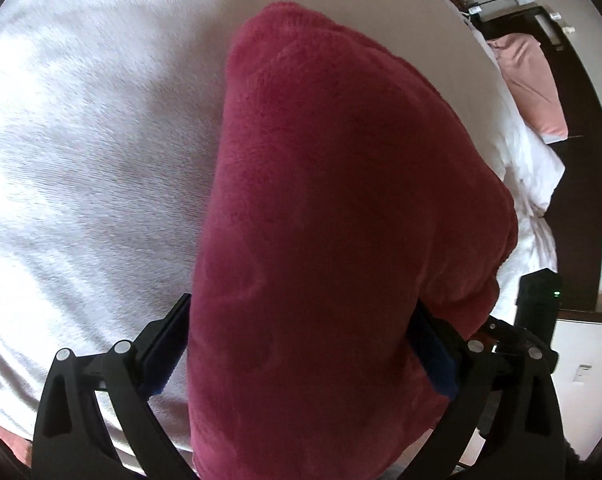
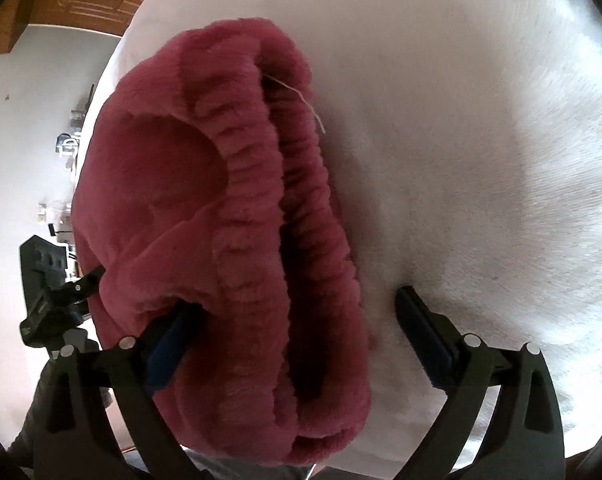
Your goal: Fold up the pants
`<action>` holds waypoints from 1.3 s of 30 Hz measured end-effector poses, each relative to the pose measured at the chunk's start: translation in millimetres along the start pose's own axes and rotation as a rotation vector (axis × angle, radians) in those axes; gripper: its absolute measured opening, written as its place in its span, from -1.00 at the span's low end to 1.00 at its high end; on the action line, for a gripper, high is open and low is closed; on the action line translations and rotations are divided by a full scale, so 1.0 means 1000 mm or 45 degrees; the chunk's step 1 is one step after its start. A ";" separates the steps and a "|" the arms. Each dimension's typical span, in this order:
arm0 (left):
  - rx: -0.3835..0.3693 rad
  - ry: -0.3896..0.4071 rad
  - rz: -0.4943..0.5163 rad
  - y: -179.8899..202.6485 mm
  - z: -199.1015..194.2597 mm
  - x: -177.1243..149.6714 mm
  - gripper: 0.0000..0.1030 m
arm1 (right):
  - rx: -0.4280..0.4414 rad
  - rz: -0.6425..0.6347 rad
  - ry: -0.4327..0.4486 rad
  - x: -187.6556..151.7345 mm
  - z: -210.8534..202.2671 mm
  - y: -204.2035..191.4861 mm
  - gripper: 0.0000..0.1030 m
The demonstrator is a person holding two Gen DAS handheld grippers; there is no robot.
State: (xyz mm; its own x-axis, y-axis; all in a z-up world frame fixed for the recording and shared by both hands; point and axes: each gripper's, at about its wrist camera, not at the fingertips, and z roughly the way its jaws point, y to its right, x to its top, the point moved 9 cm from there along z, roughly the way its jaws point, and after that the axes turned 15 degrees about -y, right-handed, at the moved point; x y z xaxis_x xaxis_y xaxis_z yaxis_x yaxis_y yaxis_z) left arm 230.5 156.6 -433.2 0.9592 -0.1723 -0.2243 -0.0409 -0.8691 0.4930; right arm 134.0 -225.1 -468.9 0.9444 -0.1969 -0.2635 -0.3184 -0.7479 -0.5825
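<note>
The dark red fleece pants lie folded into a thick bundle on the white bed sheet. My left gripper straddles one end of the bundle with its jaws wide apart. Its left finger stands just beside the fabric, and fleece drapes over the right finger. In the right wrist view the pants show their ribbed elastic waistband, doubled over. My right gripper is open around that end. The left finger is tucked under the fleece, and the right finger rests clear of it on the sheet.
A pink pillow and crumpled white bedding lie at the bed's far right, against dark wooden furniture. Each view shows the other gripper's black body beside the bundle. A wooden shelf hangs on the white wall.
</note>
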 end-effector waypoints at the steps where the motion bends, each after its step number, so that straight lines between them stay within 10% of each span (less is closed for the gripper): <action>1: -0.017 -0.012 0.000 0.000 0.001 0.001 0.91 | 0.006 0.001 -0.005 0.001 0.000 0.000 0.91; 21: -0.132 -0.055 0.046 0.012 -0.005 0.001 0.47 | 0.080 0.015 0.007 -0.014 -0.016 -0.028 -0.09; 39: -0.188 0.112 0.186 0.076 -0.073 0.033 0.32 | 0.140 -0.075 0.227 -0.009 -0.106 -0.054 -0.16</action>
State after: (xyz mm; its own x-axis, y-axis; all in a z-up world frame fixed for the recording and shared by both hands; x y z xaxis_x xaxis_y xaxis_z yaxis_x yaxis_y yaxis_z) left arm 279.3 118.5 -342.1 0.9670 -0.2449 -0.0704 -0.1462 -0.7595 0.6339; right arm 151.7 -250.2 -353.9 0.9581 -0.2712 -0.0923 -0.2603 -0.6895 -0.6759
